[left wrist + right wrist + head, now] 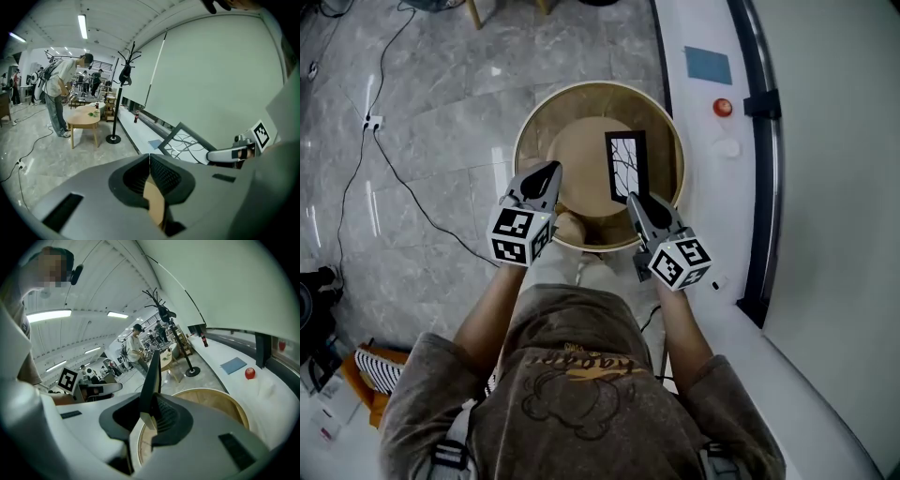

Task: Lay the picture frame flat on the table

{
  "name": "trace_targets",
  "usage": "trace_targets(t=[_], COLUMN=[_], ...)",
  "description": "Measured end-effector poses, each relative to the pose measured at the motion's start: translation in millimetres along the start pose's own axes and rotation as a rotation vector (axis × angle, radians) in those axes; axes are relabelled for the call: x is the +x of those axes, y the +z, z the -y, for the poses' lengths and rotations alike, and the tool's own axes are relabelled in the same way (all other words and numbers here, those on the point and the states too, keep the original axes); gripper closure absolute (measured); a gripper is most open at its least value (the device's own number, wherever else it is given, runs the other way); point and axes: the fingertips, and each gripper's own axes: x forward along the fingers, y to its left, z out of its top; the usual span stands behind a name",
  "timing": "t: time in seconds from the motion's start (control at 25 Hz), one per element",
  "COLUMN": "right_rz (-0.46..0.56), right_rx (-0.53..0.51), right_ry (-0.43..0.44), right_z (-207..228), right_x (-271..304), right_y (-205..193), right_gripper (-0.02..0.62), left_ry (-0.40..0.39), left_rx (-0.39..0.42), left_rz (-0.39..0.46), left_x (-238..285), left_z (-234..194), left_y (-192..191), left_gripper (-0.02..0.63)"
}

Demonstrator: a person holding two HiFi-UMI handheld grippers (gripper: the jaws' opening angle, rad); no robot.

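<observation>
Item one: table. I see a round wooden top with a raised rim, straight below me in the head view, on a grey stone floor.

Item two: picture frame. It is black, with a drawing of bare branches on white. It stands upright over the right half of the table, not flat. In the right gripper view I see it edge-on, rising straight up out of the jaws. I cannot tell whether its bottom edge touches the wood.

Item three: right gripper. Its jaws pinch the lower edge of the picture frame, one pad on each face. It comes in over the near right part of the rim.

Item four: left gripper. Its jaws are pressed together at the tips with nothing between them. In its own view a strip of wood shows through the gap behind the tips. It sits over the near left part of the rim, apart from the picture frame.

Item five: ledge. It is white and runs along the wall just right of the table. A blue sheet lies on it, with a red ball near that.

Item six: cable. It is black and trails across the floor, left of the table.

Item seven, from the left gripper view: a coat stand, a small table and a person standing beside that, all well apart from me.
</observation>
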Motion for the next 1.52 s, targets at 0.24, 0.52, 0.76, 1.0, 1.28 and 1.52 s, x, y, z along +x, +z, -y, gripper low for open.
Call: trace_targets(t=[0.24, 0.52, 0.76, 1.0, 1.28, 1.52], right_rz=[-0.041, -0.084, -0.113, -0.135, -0.164, -0.190], right_rx=[0.018, 0.047, 0.064, 0.085, 0.109, 0.147], right_ry=[-0.010, -0.017, -0.018, -0.023, -0.025, -0.040], right_z=[20, 43, 58, 78, 101, 122], right_x=[23, 51, 77, 94, 116, 134], right_y=[-18, -43, -70, -92, -123, -152], right_gripper=[0.518, 0.518, 0.518, 0.518, 0.518, 0.518], left_ry=[-0.005, 0.005, -0.024, -0.039, -0.038, -0.025], left_rx=[-0.015, -0.033, -0.016, -0.032, -0.043, -0.044], left_rz=[-0.023, -0.046, -0.065, -0.095, -0.115, -0.126], left_x=[24, 52, 76, 96, 116, 132], left_z=[-13, -31, -37, -41, -53, -62], left_y=[-18, -40, -66, -92, -119, -137], left_gripper=[0.586, 0.586, 0.586, 0.586, 0.586, 0.586])
